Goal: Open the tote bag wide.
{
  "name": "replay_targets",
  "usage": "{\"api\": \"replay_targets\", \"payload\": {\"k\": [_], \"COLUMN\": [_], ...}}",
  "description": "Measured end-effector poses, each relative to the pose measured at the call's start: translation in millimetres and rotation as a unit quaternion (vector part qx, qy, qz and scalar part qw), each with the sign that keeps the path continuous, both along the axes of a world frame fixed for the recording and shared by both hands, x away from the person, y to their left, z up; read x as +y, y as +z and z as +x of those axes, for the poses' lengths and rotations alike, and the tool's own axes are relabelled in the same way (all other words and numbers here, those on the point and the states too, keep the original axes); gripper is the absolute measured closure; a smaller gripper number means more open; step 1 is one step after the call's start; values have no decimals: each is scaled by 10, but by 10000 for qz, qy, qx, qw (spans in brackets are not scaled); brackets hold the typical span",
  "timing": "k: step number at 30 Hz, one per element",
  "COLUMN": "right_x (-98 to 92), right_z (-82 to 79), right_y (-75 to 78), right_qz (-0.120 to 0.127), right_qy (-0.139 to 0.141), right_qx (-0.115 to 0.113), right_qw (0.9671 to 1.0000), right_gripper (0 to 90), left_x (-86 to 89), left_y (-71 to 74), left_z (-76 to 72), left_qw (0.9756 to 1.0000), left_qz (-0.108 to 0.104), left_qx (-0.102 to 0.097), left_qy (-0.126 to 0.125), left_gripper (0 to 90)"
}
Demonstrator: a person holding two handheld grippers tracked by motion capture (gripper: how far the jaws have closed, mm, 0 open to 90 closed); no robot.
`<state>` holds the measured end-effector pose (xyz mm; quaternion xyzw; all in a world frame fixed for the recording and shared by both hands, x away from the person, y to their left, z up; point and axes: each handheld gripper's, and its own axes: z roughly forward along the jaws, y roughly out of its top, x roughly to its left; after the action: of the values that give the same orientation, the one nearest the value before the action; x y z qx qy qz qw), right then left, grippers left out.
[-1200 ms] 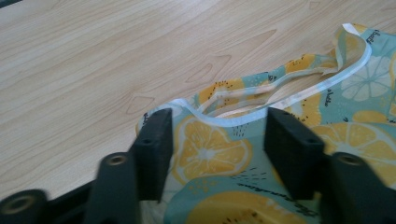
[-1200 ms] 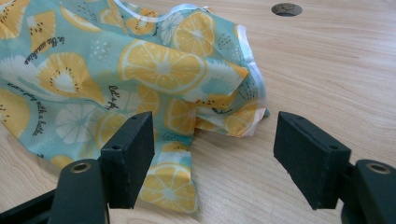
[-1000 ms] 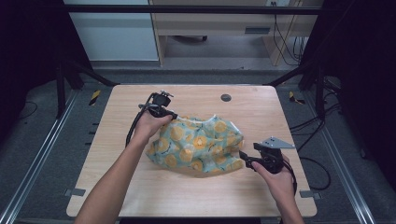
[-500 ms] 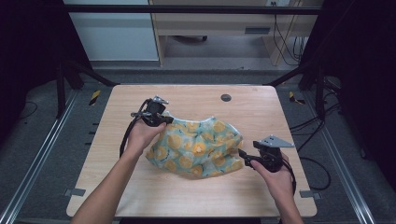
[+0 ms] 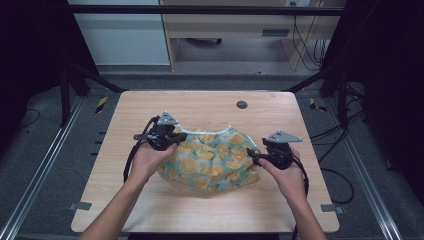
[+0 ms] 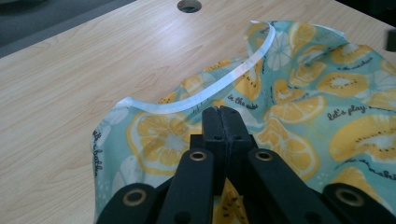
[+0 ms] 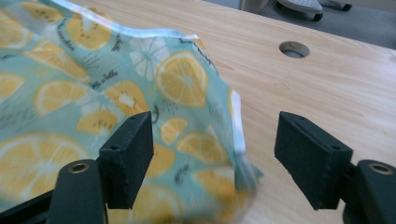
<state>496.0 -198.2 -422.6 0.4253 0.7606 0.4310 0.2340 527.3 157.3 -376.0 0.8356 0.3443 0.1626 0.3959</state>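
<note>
A teal cloth (image 5: 215,160) printed with orange slices and edged in white lies crumpled mid-table. My left gripper (image 5: 182,136) sits at its left edge. In the left gripper view the jaws of that gripper (image 6: 220,112) are pressed together, with a fold of the cloth (image 6: 303,107) pinched low between them. My right gripper (image 5: 251,157) is at the cloth's right edge. It stands open (image 7: 212,135), and the white-hemmed corner of the cloth (image 7: 93,93) lies between its two pads without being squeezed.
The wooden table (image 5: 200,105) has a round cable hole (image 5: 242,104) near its far edge, also seen as the hole (image 7: 294,49) beyond the right gripper. Bare wood surrounds the cloth. Black frame posts and cables stand off both table sides.
My left gripper has come nearer to the person, bringing the cloth's left edge with it, and the cloth has bunched and shifted. The right gripper has barely moved.
</note>
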Motion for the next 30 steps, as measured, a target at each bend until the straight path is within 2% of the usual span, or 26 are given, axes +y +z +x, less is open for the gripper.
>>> {"api": "replay_targets", "payload": {"k": [1, 4, 5, 8, 9, 11, 14, 15, 16, 17, 18, 19, 20, 21, 22, 27, 30], "right_x": [63, 114, 174, 235, 288, 304, 364, 386, 386, 398, 400, 399, 399, 390, 384, 353, 330], "right_z": [95, 189, 272, 342, 402, 422, 481, 499, 499, 502, 493, 481, 481, 441, 412, 270, 85], "right_y": [8, 8, 10, 3, -8, -14, -41, -64, -64, -87, -93, -92, -92, -69, -46, 48, 109], "right_qz": [-71, -41, -110, -213, -250, -287, -482, -528, -528, -644, -683, -711, -711, -692, -649, -515, -395], "right_qy": [83, 144, 271, 388, 496, 511, 620, 641, 641, 713, 756, 811, 811, 915, 965, 1086, 1202], "right_qx": [20, 20, 24, 12, 85, 84, 115, 124, 124, 191, 231, 248, 248, 248, 239, 156, 51], "right_qw": [9999, 9999, 9996, 9990, 9984, 9982, 9968, 9965, 9965, 9952, 9945, 9939, 9939, 9931, 9929, 9926, 9919], "right_gripper": [269, 262, 247, 246, 249, 257, 346, 510, 510, 636, 716, 769, 769, 869, 897, 900, 900], "left_x": [7, 16, 25, 36, 43, 45, 37, 32, 32, 31, 37, 47, 47, 65, 65, 140, 189], "left_y": [-7, -15, -22, -21, -19, -16, -13, -8, -8, -5, -1, 3, 3, 10, 10, -31, -85], "left_z": [-54, -91, -133, -142, -141, -140, -145, -158, -158, -172, -185, -212, -212, -262, -262, -438, -532], "left_qw": [10000, 10000, 10000, 10000, 10000, 10000, 9999, 9999, 9999, 9999, 9999, 9998, 9998, 9998, 9998, 9994, 9993], "left_qz": [-16, -19, -11, -9, -50, -61, -59, -60, -60, -81, -86, -101, -101, -110, -110, -181, -221], "left_qx": [-13, -29, -33, -50, -31, -37, -33, -47, -47, -47, -60, -68, -68, -92, -92, -162, -187], "left_qy": [-21, -46, -65, -71, -59, -53, -88, -107, -107, -110, -116, -140, -140, -168, -168, -227, -226], "left_gripper": [900, 900, 900, 900, 900, 900, 900, 900, 900, 900, 900, 900, 900, 900, 900, 900, 900]}}
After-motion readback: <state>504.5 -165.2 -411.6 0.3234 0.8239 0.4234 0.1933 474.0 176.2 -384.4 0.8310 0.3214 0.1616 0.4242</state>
